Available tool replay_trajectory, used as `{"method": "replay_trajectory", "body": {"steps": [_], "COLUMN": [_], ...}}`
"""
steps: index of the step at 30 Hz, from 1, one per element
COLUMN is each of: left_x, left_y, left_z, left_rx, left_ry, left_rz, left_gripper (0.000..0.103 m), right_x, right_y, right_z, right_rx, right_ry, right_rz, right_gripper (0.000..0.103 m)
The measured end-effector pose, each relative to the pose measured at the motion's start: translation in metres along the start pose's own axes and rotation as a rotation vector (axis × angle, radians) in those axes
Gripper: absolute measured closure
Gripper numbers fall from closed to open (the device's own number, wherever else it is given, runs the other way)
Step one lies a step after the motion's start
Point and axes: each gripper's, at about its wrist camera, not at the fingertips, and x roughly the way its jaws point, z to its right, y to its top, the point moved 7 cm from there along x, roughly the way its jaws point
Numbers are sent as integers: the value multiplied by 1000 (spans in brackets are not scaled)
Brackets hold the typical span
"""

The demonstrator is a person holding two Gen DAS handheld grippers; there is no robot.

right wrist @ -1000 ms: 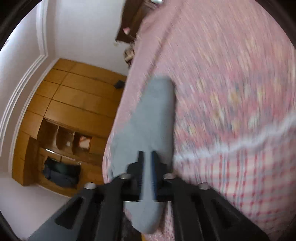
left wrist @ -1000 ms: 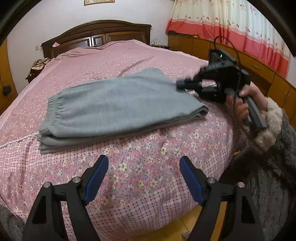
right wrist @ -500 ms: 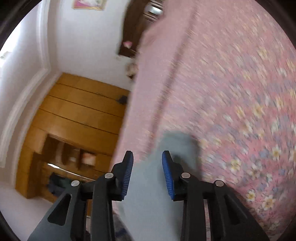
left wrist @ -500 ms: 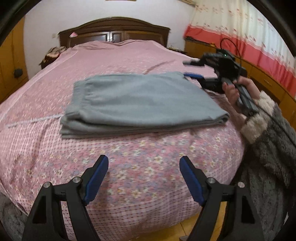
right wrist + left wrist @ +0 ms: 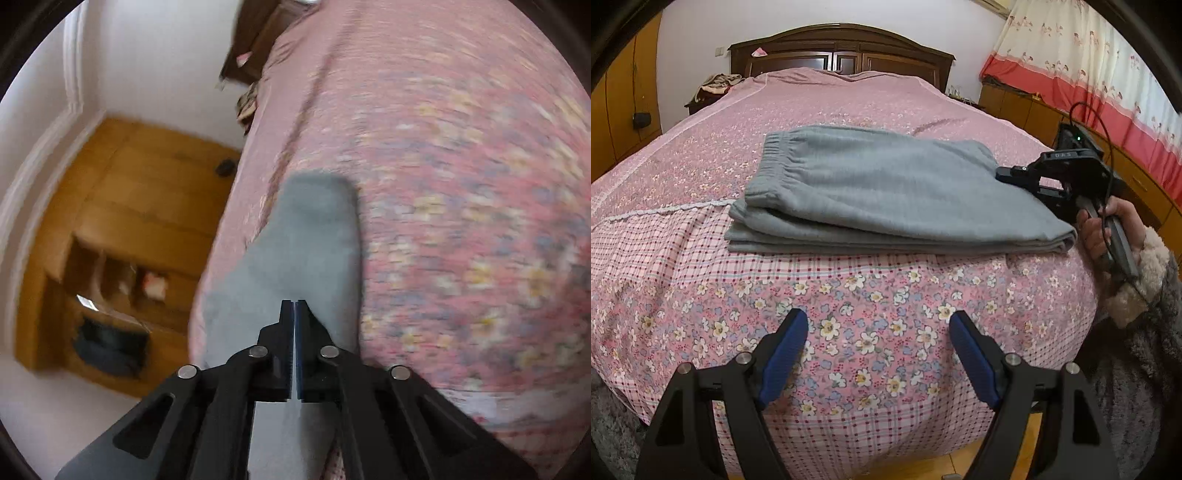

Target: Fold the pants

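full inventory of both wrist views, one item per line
pants: 1, grey, folded flat near the foot of the bed
bedspread: 1, pink floral and plaid, covers the bed
headboard: 1, dark wood, far end
curtain: 1, cream over red, window side
low cabinets: 1 run, brown wood, under the curtain
wardrobe: 1, brown wood with open shelves, beside the bed
left gripper: 1, black with blue pads, open, over the bed's foot edge
right gripper: 1, black, shut, at the pants' right end
hand: 1, fluffy cuff, holding the right gripper
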Motion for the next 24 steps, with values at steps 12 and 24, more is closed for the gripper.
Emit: {"method": "replay_trajectory", "body": {"steps": [12, 24], "left_x": [1, -11], "left_y": [7, 12], "left_z": [8, -6], "left_rx": [-13, -33], "left_ry": [9, -8], "left_rz": [6, 43], "left_gripper": [20, 20], "right_x": [-38, -65], "right_y": [-33, -66], "right_z": [6, 17], "right_rx": [-81, -149], "right_ry": [-11, -152], "right_rz": [16, 4], "right_gripper": [83, 77]}}
